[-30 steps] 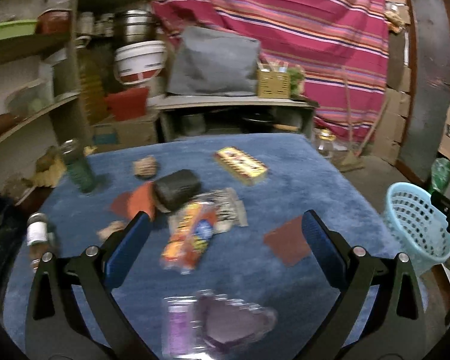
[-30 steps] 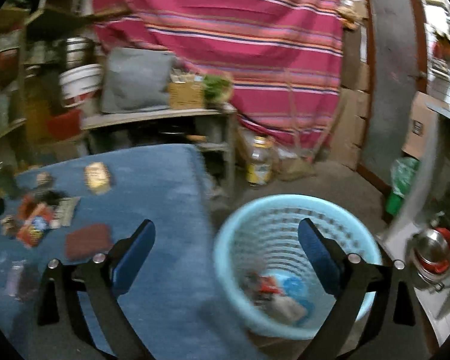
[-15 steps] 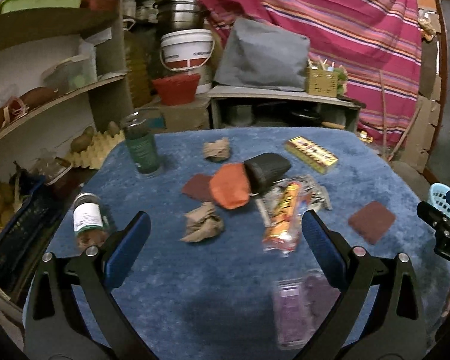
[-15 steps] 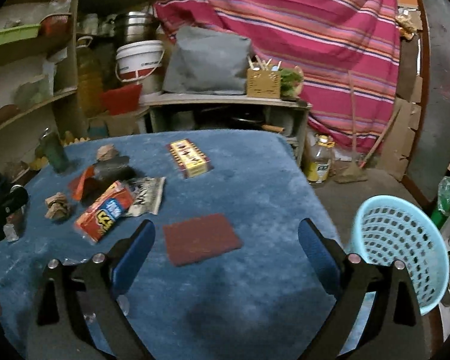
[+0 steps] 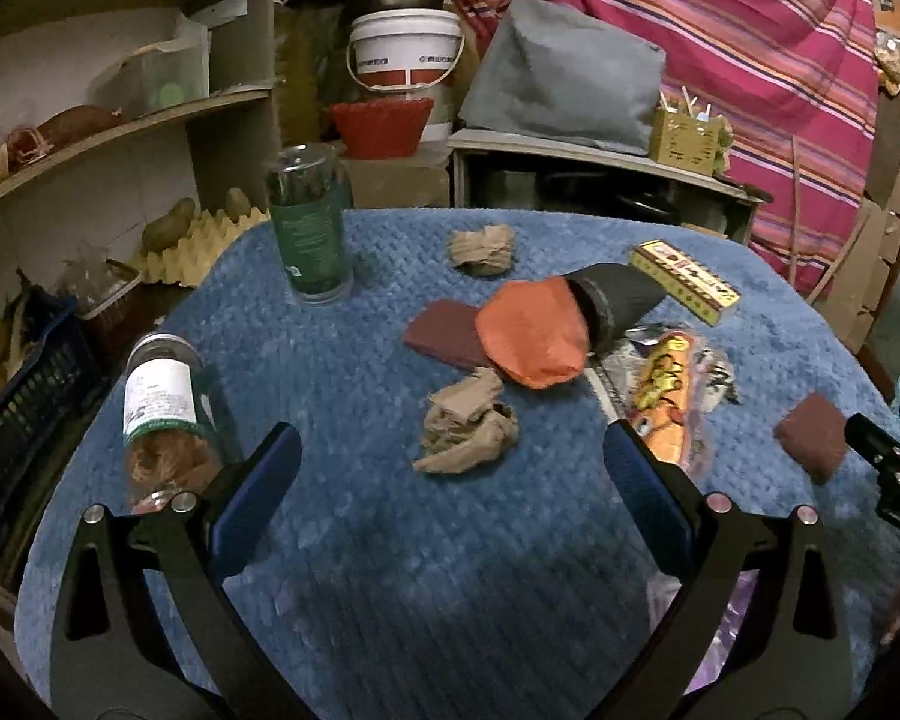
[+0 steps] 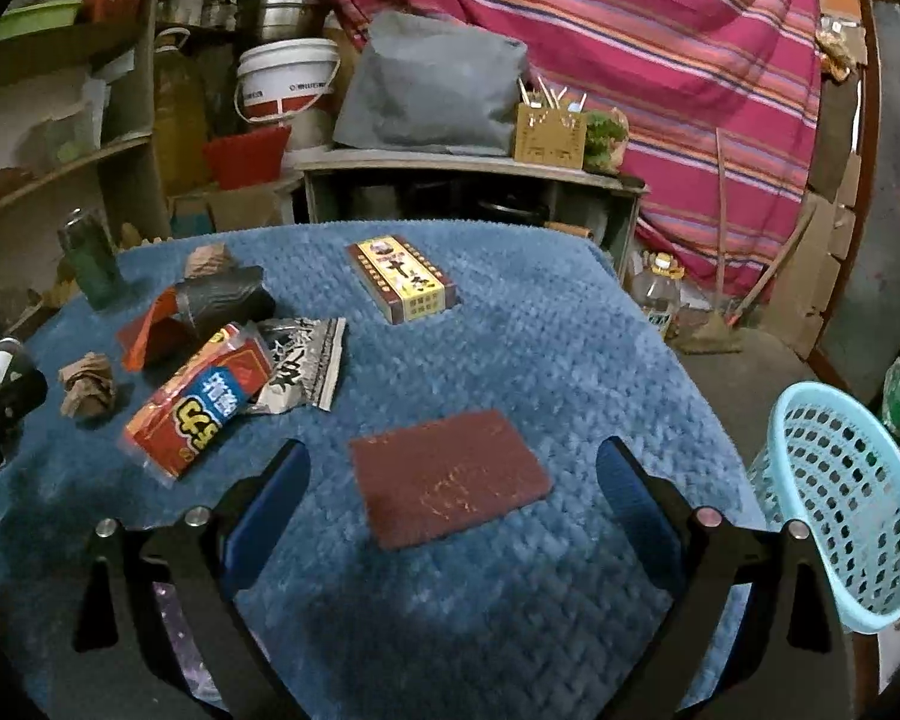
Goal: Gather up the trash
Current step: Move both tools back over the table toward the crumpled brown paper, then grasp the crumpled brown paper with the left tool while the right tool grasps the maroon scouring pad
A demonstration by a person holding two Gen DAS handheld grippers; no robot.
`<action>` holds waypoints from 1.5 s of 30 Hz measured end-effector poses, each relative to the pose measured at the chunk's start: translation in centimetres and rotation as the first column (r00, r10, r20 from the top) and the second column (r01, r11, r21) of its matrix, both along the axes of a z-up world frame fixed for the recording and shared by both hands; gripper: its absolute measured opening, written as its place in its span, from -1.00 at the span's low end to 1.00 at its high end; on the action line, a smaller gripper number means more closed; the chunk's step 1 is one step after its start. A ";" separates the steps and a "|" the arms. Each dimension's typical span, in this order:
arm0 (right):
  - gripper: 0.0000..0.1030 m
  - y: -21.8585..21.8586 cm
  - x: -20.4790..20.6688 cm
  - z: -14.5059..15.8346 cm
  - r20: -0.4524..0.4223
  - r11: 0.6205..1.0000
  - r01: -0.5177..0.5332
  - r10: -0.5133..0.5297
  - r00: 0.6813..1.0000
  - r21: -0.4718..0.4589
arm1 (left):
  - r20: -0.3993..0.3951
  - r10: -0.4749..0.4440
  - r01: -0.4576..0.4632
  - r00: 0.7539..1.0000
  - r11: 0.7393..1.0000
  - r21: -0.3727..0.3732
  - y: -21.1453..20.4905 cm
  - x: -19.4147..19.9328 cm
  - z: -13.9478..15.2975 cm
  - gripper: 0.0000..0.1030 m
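Note:
Trash lies on a blue cloth table (image 5: 390, 570). My left gripper (image 5: 450, 474) is open and empty, just short of a crumpled brown paper ball (image 5: 468, 423). Beyond it lie an orange wrapper (image 5: 531, 333), a dark pouch (image 5: 618, 297) and a second paper ball (image 5: 483, 247). My right gripper (image 6: 450, 480) is open and empty, its fingers on either side of a maroon scrub pad (image 6: 450, 474). A red snack bag (image 6: 198, 399), a silver wrapper (image 6: 303, 369) and a yellow box (image 6: 405, 279) lie further off. A light blue basket (image 6: 840, 504) stands right of the table.
A green jar (image 5: 312, 228) stands at the table's back left and a labelled bottle (image 5: 162, 414) near its left edge. Shelves (image 5: 120, 132) with clutter stand to the left. A low bench (image 6: 468, 171) with a grey bag and a striped curtain (image 6: 660, 30) are behind.
My left gripper has swung left and closer to the brown paper ball. My right gripper has swung from over the basket back to the table, now around the maroon pad.

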State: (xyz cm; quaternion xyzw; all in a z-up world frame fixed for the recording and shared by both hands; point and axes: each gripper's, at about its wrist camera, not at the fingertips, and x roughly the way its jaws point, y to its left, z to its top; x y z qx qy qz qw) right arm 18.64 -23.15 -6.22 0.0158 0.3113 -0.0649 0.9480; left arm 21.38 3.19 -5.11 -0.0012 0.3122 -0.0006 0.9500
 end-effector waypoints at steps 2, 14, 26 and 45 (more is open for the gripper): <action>0.83 -0.2 0.5 -0.3 -0.009 1.000 0.005 -0.005 1.000 0.006 | -0.006 0.010 -0.010 1.000 1.000 -0.001 0.4 0.9 -0.3 0.89; 0.83 0.3 2.1 -1.3 -0.057 0.999 0.031 -0.032 0.998 -0.029 | -0.102 -0.008 0.007 0.995 1.000 -0.009 0.6 5.2 -2.5 0.48; 0.83 -1.4 2.4 -2.5 -0.126 0.999 0.038 -0.035 0.991 0.024 | -0.119 -0.037 0.030 0.992 0.998 -0.056 0.8 4.9 -2.9 -0.25; 0.91 -1.4 5.5 -4.6 -0.305 0.998 -0.045 0.056 0.951 0.043 | -0.050 -0.006 0.005 0.999 0.999 -0.033 1.4 0.7 -0.3 -0.25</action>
